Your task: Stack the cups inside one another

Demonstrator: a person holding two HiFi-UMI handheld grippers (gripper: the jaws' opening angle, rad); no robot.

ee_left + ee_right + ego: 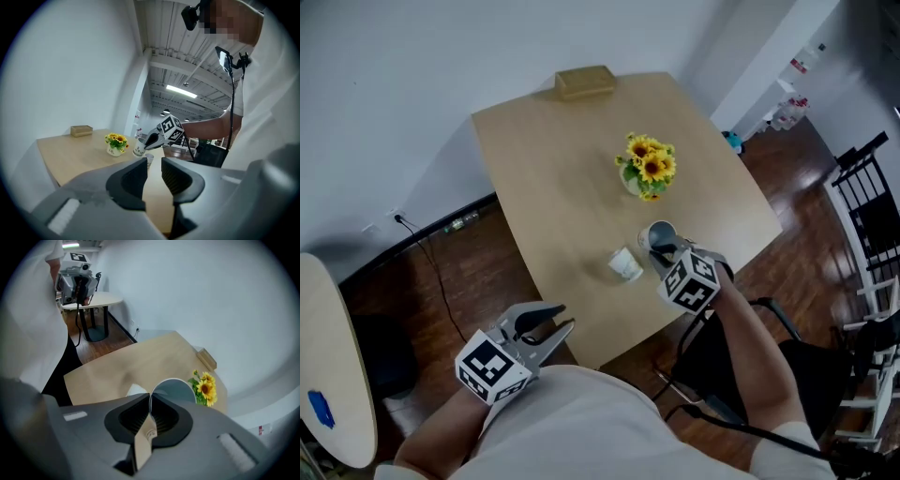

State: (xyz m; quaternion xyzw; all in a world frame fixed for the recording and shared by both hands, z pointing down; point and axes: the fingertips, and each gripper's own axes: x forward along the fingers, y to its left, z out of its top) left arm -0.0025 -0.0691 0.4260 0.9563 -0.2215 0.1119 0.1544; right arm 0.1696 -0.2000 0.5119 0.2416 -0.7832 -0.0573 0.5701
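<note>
A paper cup point(659, 234) hangs tilted above the table's near right part, its mouth point(174, 390) facing away. My right gripper point(662, 249) is shut on this cup's wall point(150, 411), one jaw inside and one outside. A second, smaller white cup point(625, 264) lies on the wooden table point(553, 187) just left of the held one. It shows in the left gripper view as the white cup point(149, 159), below the held cup point(139, 147). My left gripper point(562, 322) hovers off the table's near edge, open point(154, 171), with nothing between its jaws.
A pot of sunflowers point(648, 170) stands mid-table, just behind the cups. A flat wooden box point(584, 82) sits at the far edge. A round side table point(333, 366) is at the left, a black chair point(874, 211) at the right, and a cable point(431, 253) on the floor.
</note>
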